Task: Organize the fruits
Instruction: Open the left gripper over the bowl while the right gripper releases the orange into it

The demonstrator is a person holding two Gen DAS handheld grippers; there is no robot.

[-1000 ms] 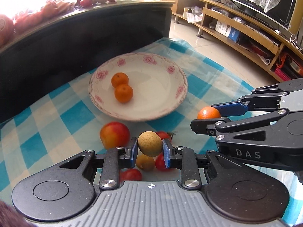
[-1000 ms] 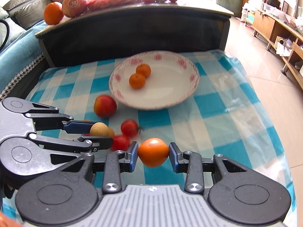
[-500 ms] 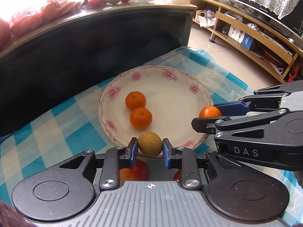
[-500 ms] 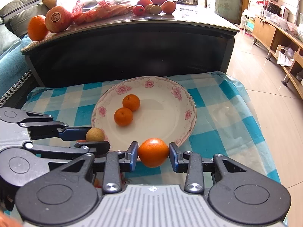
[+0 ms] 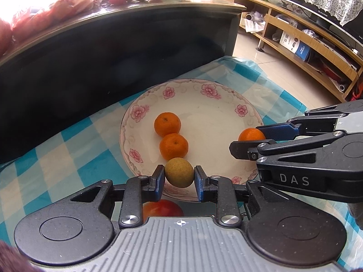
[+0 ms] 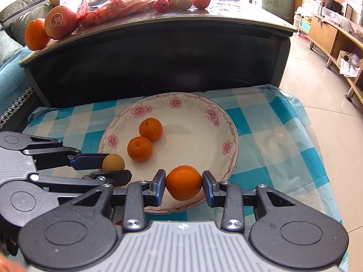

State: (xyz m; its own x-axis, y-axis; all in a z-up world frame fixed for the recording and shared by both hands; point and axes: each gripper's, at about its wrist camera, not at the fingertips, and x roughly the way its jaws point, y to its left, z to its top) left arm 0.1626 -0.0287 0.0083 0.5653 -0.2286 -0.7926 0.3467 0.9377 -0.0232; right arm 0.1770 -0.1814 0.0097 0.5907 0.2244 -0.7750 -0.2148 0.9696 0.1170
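Since a second ago: we are carrying both fruits from the loose pile over the flowered plate [image 6: 229, 122]; release seems next.
Left tool [image 5: 179, 179]: clamping a rough, tan longan [image 5: 179, 175].
Right tool [image 6: 183, 184]: clamping a dimpled mandarin [image 6: 183, 182].
Plate: glossy, holding two mandarins [image 6: 145, 139] on checked cloth [image 6: 283, 136].

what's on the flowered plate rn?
Two small oranges touching on the flowered plate. The yellowish fruit in the left gripper and the orange in the right gripper are over its near rim, unreleased. Near rim hidden by fingers.
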